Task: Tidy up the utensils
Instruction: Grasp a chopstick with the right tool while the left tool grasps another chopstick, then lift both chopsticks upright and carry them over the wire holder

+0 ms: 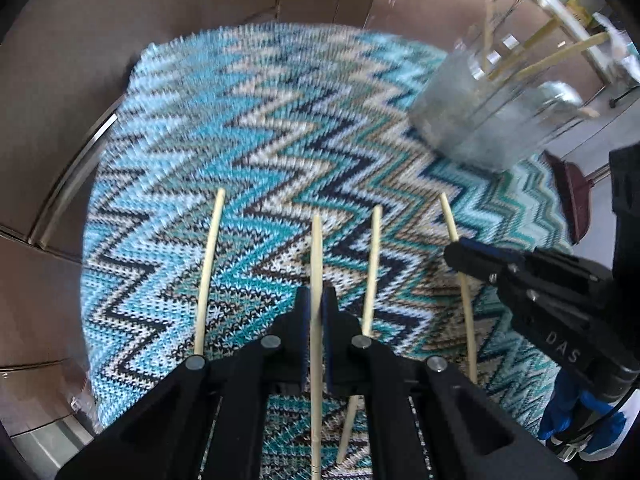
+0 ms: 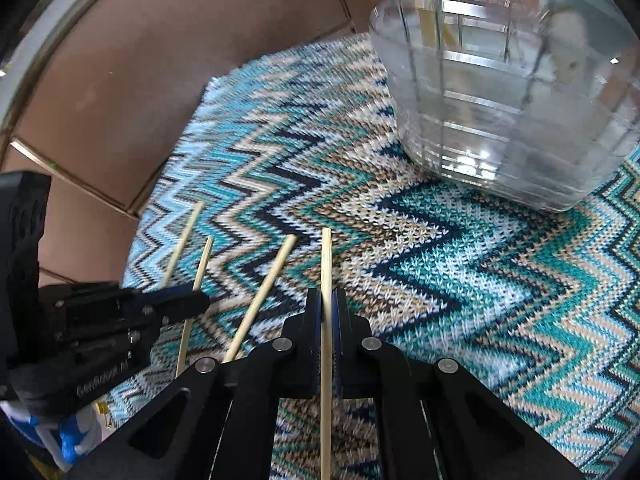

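Note:
Several pale wooden chopsticks lie on a blue zigzag knitted mat point(image 1: 248, 128). My left gripper point(image 1: 317, 300) is shut on one chopstick point(image 1: 317, 248), which runs between its fingers. My right gripper point(image 2: 327, 300) is shut on another chopstick point(image 2: 326, 256); it also shows at the right of the left wrist view point(image 1: 464, 252). Loose chopsticks lie beside them: one point(image 1: 210, 264) to the left, one point(image 1: 373, 264) between the grippers. A clear glass holder point(image 2: 500, 100) with several chopsticks in it stands at the far right of the mat point(image 2: 440, 280), and shows in the left wrist view point(image 1: 488, 108).
The mat lies on a brown table point(image 1: 60, 80) with metal trim point(image 1: 72, 184). The left gripper shows at the left of the right wrist view point(image 2: 188, 304). A dark red object point(image 1: 568, 196) sits past the mat's right edge.

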The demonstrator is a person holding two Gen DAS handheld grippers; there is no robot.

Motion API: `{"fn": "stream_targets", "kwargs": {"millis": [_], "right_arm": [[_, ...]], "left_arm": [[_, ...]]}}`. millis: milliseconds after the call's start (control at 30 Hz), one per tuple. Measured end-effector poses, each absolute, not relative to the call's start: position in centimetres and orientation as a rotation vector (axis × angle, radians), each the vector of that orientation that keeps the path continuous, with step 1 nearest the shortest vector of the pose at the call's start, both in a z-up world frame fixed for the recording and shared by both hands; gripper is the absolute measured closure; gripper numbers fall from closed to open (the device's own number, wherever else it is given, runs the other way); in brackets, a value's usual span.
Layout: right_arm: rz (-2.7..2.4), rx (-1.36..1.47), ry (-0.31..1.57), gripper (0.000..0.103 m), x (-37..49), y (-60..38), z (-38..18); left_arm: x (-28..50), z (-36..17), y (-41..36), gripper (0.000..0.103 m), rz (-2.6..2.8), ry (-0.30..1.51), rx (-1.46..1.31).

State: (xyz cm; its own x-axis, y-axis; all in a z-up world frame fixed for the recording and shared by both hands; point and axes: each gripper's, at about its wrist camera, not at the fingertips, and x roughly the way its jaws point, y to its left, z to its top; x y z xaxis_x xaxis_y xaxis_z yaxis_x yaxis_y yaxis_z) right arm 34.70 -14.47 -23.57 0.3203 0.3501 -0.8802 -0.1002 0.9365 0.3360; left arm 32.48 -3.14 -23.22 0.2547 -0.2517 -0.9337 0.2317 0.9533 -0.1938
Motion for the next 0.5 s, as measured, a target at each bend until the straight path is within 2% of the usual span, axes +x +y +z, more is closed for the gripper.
{"fn": "stream_targets", "kwargs": {"millis": [500], "right_arm": [[0.409,0.186,0.901,0.097,24.8,-14.5,-15.5]], "left_arm": [[25.5,-15.7,-1.2,0.098,-0.293,1.026,-0.133]]}}
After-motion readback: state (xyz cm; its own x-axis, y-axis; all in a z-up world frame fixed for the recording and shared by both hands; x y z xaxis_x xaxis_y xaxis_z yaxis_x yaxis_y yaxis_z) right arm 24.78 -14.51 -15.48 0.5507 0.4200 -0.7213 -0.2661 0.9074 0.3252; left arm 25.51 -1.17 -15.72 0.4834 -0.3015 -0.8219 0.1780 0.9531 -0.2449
